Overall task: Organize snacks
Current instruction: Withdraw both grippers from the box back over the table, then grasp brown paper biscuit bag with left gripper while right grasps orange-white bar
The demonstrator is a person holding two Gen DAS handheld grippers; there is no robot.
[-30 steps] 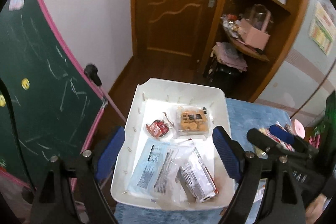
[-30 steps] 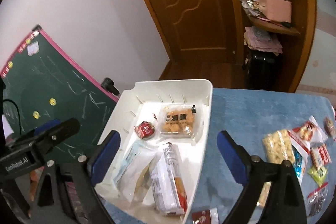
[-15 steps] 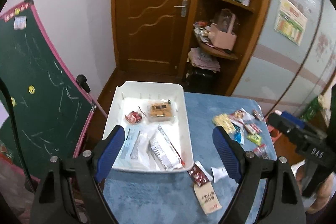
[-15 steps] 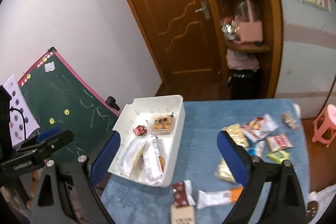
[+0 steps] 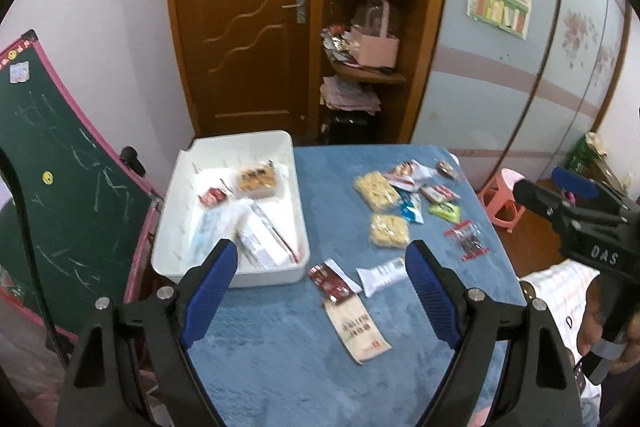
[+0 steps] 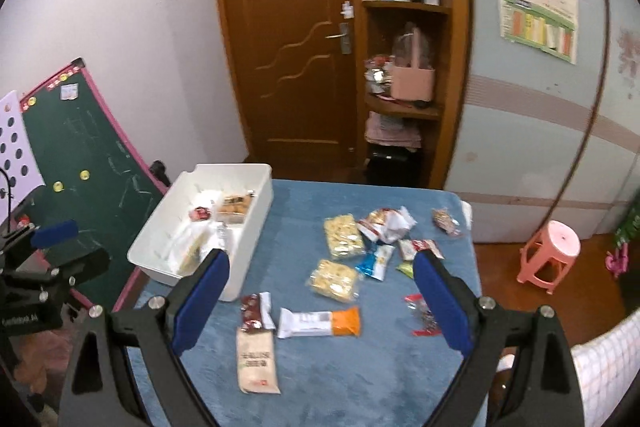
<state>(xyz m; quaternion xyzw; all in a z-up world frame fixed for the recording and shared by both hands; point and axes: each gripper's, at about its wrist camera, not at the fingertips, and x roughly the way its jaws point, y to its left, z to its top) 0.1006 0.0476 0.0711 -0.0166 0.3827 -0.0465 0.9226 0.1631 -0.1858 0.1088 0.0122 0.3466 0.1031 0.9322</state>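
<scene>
A white tray sits at the table's left and holds several snack packs, among them a tub of biscuits. More packs lie loose on the blue cloth: a tan packet, a dark red one, a white and orange bar, two yellow cracker packs. My left gripper is open and empty, high above the table's near side. My right gripper is open and empty too.
A green chalkboard leans left of the table. Behind stand a brown door and a wooden corner shelf with clutter. A pink stool stands on the floor at the right.
Both grippers have pulled back and up from just above the tray; the whole table and the loose packs have come into view. Both stay open and empty.
</scene>
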